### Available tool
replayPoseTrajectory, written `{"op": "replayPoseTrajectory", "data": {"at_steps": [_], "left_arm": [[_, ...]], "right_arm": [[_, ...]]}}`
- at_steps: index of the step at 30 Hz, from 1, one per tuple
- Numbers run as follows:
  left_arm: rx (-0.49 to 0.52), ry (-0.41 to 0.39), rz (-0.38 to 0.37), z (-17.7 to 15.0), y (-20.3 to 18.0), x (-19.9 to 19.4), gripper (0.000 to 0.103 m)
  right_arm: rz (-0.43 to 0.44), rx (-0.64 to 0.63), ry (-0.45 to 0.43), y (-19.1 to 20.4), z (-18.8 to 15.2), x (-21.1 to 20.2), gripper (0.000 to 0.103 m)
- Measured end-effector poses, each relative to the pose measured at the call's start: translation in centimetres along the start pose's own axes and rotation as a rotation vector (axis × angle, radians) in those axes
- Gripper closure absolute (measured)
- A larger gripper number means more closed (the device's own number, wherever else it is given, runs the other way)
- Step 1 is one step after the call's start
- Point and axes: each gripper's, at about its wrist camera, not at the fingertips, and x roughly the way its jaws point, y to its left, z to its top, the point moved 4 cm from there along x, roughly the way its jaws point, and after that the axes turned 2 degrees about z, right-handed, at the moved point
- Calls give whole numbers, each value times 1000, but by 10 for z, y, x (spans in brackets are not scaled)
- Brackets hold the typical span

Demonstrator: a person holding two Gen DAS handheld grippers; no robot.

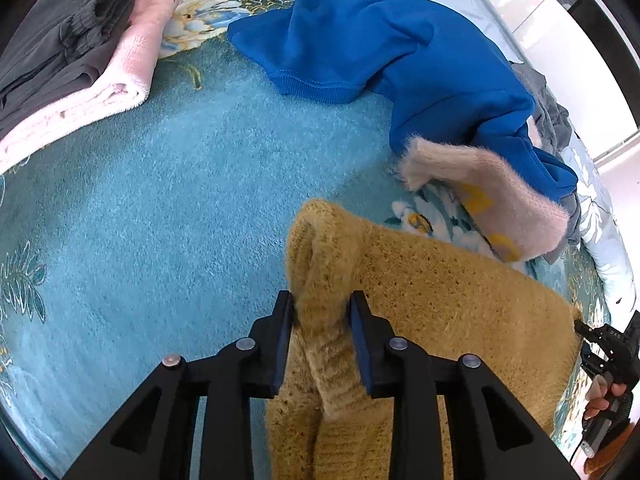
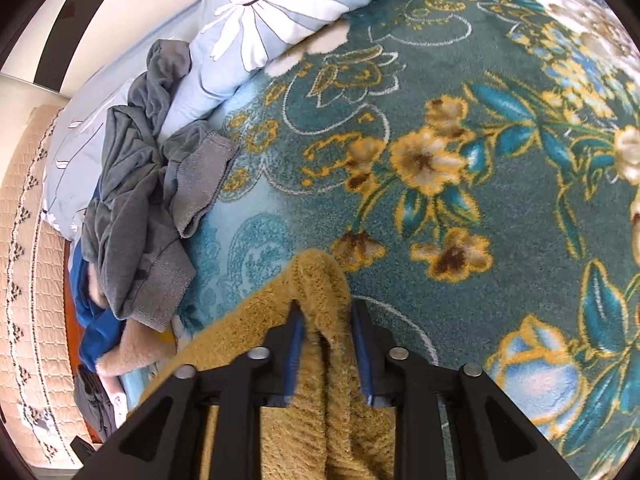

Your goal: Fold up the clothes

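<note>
Both grippers pinch the mustard sweater on the bed

The left gripper (image 1: 321, 304) and right gripper (image 2: 326, 312) each clamp a bunched fold of the mustard sweater (image 1: 440, 292), jaws narrowly apart around the fabric, above the teal floral blanket (image 1: 180, 200). Faint lettering on the far gripper is too small to read. A blue sweatshirt (image 1: 380, 40) lies crumpled beyond.

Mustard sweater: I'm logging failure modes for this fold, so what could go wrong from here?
The left gripper and right gripper each pinch only a bunched edge of the mustard sweater, so it may slip free. Carried forward, it could also snag the pink fuzzy garment and blue sweatshirt lying close by.
</note>
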Motion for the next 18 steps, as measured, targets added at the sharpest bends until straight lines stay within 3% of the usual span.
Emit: {"op": "replayPoseTrajectory", "data": {"at_steps": [1,2,5,10,13,18], "left_arm": [[-23,4,-7,-2,3,-2,65],[-48,6,-14,-4,6,-4,65],[-115,-28,-24,-7,15,-20,65],[-124,-173,0,-11,17,-67,64],[-54,-214,-5,-20,3,-86,64],[166,-204,-62,-43,-45,-99,64]], "right_arm": [[-4,12,-8,-1,0,-4,53],[11,28,-21,-2,-1,-9,51],[90,65,-56,-5,-4,-28,49],[167,62,-88,-17,-25,-61,46],[190,84,-89,-34,-46,-76,45],[211,137,-76,-67,-87,-94,45]]}}
